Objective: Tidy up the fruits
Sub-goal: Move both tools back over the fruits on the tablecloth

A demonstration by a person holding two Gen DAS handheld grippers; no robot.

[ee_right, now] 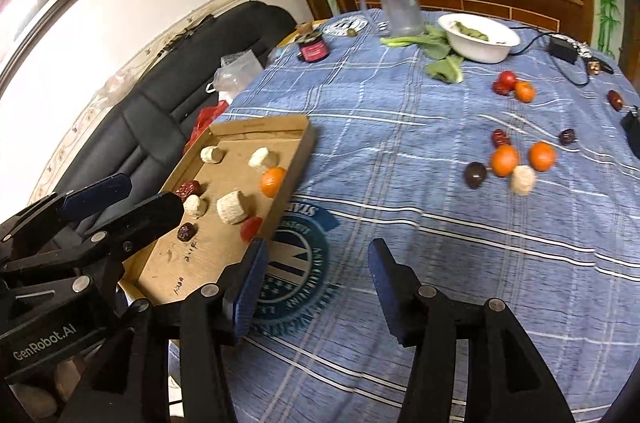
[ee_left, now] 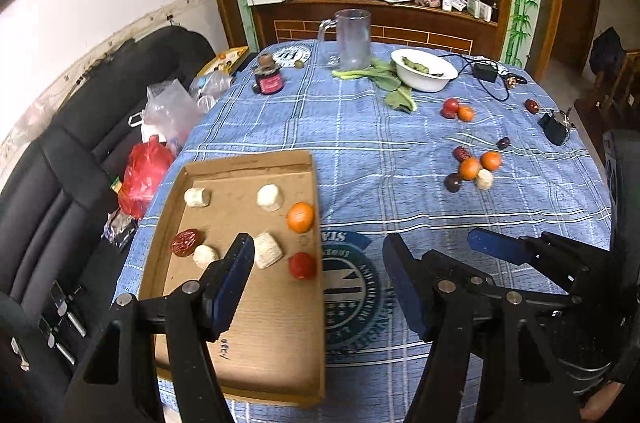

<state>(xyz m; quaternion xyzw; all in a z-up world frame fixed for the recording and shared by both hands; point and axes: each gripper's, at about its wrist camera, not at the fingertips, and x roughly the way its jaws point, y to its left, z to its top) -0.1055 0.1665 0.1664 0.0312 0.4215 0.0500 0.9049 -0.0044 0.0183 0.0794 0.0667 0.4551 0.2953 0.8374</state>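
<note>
A shallow cardboard tray (ee_left: 256, 335) (ee_right: 188, 263) lies at the table's left edge. It holds an orange (ee_left: 301, 217) (ee_right: 273, 181), a red round fruit (ee_left: 302, 265), a red date (ee_left: 186, 242) and several white pieces. My left gripper (ee_left: 320, 283) hangs open over the tray's right rim, nothing between its fingers. My right gripper (ee_right: 316, 279) is open too, just right of the tray above the blue cloth, and empty. Loose oranges, dark dates and a white piece (ee_left: 472, 169) (ee_right: 506, 161) lie grouped at mid-right. A second small group (ee_left: 456, 110) (ee_right: 512, 85) lies farther back.
At the back of the table stand a glass pitcher (ee_left: 352, 39), a white bowl (ee_left: 424, 69) with greens beside it, a small jar (ee_left: 268, 79) and a black charger with cable (ee_left: 486, 71). A black couch (ee_left: 80, 151) with plastic bags runs along the table's left side.
</note>
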